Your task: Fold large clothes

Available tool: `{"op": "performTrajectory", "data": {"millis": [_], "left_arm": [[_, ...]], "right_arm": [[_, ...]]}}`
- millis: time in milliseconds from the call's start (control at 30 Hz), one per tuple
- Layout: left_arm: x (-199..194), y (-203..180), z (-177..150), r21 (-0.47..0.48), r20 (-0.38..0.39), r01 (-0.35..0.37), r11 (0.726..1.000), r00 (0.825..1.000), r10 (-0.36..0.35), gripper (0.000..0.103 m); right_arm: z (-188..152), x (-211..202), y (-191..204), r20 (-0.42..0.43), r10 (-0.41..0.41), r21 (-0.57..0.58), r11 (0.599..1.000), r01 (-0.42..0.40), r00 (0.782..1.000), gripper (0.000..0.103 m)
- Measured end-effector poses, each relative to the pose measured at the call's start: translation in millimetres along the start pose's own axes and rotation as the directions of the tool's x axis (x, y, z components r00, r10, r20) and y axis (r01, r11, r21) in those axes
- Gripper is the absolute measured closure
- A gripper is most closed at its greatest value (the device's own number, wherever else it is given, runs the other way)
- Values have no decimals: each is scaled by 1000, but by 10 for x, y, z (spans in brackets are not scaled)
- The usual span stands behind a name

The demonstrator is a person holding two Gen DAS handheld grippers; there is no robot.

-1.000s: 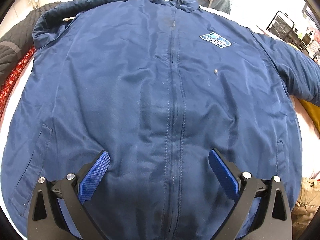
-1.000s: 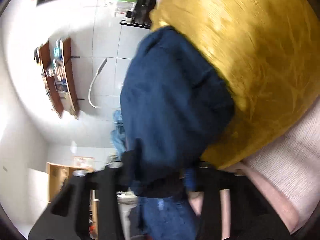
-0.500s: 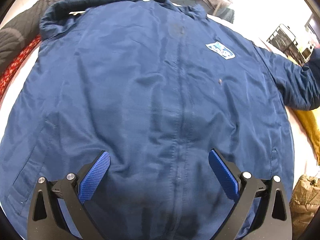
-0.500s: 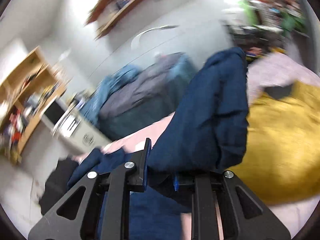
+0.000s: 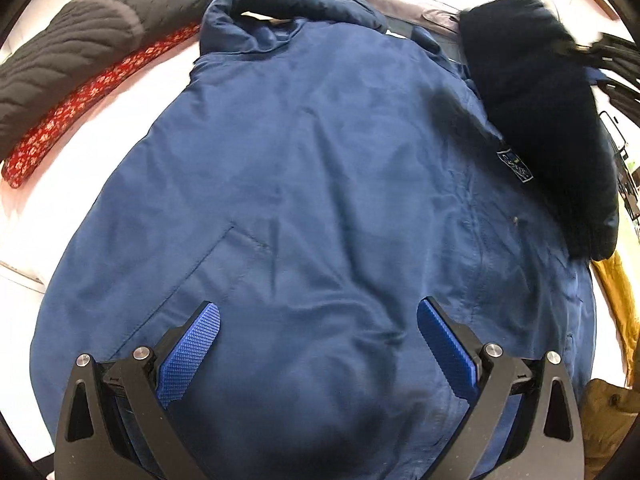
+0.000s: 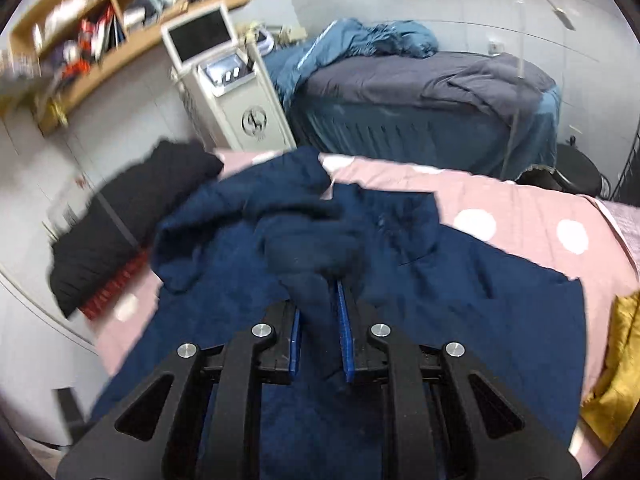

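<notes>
Right wrist view: right claw [image 6: 320, 332] pinching navy jacket's [image 6: 460, 280] sleeve [image 6: 304, 240]; left claw [image 5: 318, 344] spread.

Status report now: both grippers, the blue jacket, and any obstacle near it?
Left gripper open, above jacket hem. Right gripper shut on sleeve, sleeve over jacket chest. Black garment and red floral cloth beside the jacket's shoulder.

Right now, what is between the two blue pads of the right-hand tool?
A bunched sleeve of the navy jacket, clamped in the right gripper; the right wrist view shows it.
</notes>
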State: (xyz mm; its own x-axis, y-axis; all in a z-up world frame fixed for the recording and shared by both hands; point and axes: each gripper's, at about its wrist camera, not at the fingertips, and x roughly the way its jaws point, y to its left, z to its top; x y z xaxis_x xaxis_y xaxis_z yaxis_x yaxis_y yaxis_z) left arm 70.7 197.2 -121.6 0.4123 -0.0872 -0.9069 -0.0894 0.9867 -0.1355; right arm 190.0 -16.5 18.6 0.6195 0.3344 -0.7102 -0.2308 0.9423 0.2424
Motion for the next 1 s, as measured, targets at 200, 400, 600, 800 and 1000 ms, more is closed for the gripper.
{"op": "performTrajectory", "data": {"millis": [200,400,600,800,1000], "left_arm": [[21,87,-18,-12,-4,11,1000,1000,-11,6],[42,6,73,1,11,44,999,999,-44,6],[125,-42,154,-18,-7,72,997,997,-72,6],[165,-136,388,-17,9,84,996,996,-84,6],[304,-564,872,54,27,158,986,987,-160,6]], "right_arm": [[-163,542,239,-16,-38,-24,999,38,999,86],[-355,723,389,-100,16,-55,998,-22,995,7],[-922,598,147,-215,84,45,996,-76,973,7],[-1216,106,-480,-172,-32,167,984,61,985,7],[-1517,-199,-918,-193,-187,195,955,224,963,7]]}}
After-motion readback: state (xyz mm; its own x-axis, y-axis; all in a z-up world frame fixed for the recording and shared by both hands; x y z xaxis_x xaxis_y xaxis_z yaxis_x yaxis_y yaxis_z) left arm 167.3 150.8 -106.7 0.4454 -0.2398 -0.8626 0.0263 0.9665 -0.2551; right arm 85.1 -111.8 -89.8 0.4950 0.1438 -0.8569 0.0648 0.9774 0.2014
